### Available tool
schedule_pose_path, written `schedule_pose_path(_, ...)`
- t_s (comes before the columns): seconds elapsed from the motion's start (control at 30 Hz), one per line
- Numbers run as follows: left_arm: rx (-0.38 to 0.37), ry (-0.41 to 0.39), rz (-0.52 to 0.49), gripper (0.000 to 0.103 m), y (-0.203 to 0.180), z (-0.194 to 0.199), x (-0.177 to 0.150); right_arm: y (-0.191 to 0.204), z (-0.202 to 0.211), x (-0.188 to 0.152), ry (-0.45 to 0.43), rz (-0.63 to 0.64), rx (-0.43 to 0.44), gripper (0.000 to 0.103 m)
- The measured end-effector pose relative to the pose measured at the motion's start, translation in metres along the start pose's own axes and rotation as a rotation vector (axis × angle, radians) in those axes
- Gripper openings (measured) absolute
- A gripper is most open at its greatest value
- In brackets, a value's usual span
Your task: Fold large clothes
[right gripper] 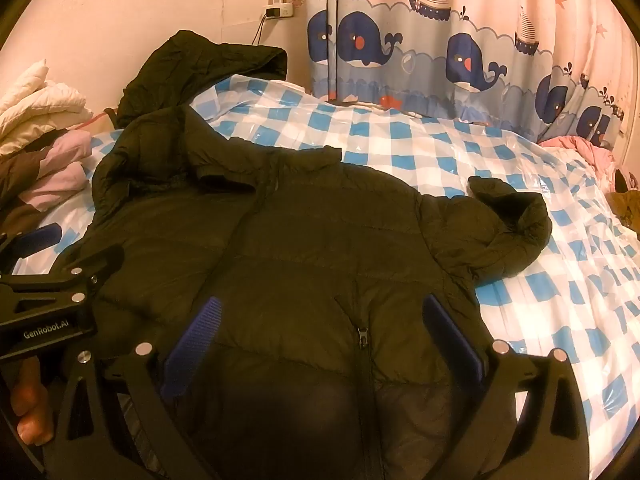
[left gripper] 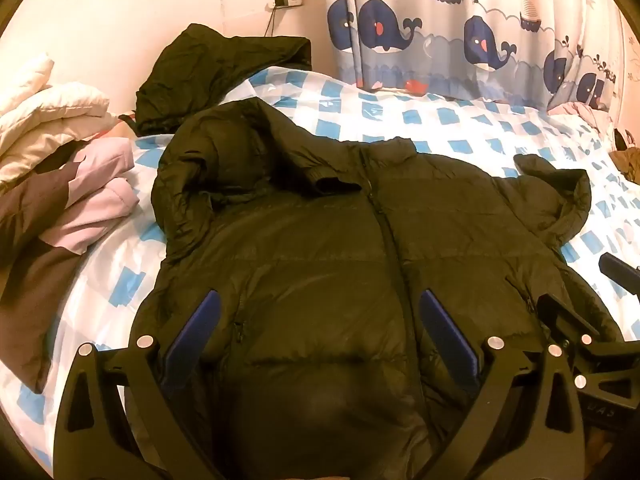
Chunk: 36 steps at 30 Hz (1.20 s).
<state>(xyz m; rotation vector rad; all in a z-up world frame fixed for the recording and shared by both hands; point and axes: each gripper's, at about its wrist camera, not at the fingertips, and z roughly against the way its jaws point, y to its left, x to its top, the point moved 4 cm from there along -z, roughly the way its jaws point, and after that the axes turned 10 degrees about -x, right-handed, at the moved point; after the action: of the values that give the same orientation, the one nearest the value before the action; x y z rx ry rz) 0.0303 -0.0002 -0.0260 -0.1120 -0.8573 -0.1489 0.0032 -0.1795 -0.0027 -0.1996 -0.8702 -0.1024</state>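
Observation:
A dark puffer jacket (left gripper: 320, 240) (right gripper: 300, 240) lies front up on the bed, zipped, with its hem toward me. One sleeve is folded in across the chest, its cuff (left gripper: 324, 178) near the collar. The other sleeve (right gripper: 516, 224) bends outward on the right. My left gripper (left gripper: 319, 298) hovers open over the jacket's lower left half, with only the fabric below it. Over the lower right half, by a pocket zip (right gripper: 362, 334), my right gripper (right gripper: 323, 301) stands open too. Each gripper shows at the edge of the other's view.
The bed has a blue-and-white checked cover (right gripper: 400, 148). At the left lies a pile of white, pink and brown clothes (left gripper: 60, 168). Another dark garment (left gripper: 208, 68) leans at the wall. A whale-print curtain (right gripper: 440, 52) hangs behind. Pink cloth (right gripper: 580, 152) lies far right.

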Motion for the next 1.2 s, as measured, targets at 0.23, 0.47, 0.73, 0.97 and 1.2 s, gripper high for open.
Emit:
schedule_pose_path(0.23, -0.002, 0.004, 0.013, 0.095, -0.0032, -0.0013, -0.001, -0.0004, -0.0003, -0.0001, -0.001, 0.0, -0.001, 0.097)
schedule_pose_path(0.47, -0.019, 0.01, 0.02, 0.095, 0.0034, -0.0033, -0.0027, -0.0005, 0.0007, 0.0004, -0.003, 0.001, -0.001, 0.097)
schedule_pose_path(0.73, -0.016, 0.018, 0.009, 0.095, 0.0003, -0.0054, -0.006, 0.0008, -0.0015, -0.0012, 0.0, -0.002, -0.008, 0.097)
schedule_pose_path(0.97, -0.012, 0.023, 0.015, 0.095, 0.0002, -0.0068, -0.0067, -0.0058, -0.0012, 0.0033, 0.001, -0.008, -0.009, 0.097)
schedule_pose_path(1.2, -0.011, 0.02, 0.038, 0.095, 0.0038, -0.0074, -0.0058, -0.0054, -0.0012, 0.0006, 0.0, -0.007, -0.011, 0.097)
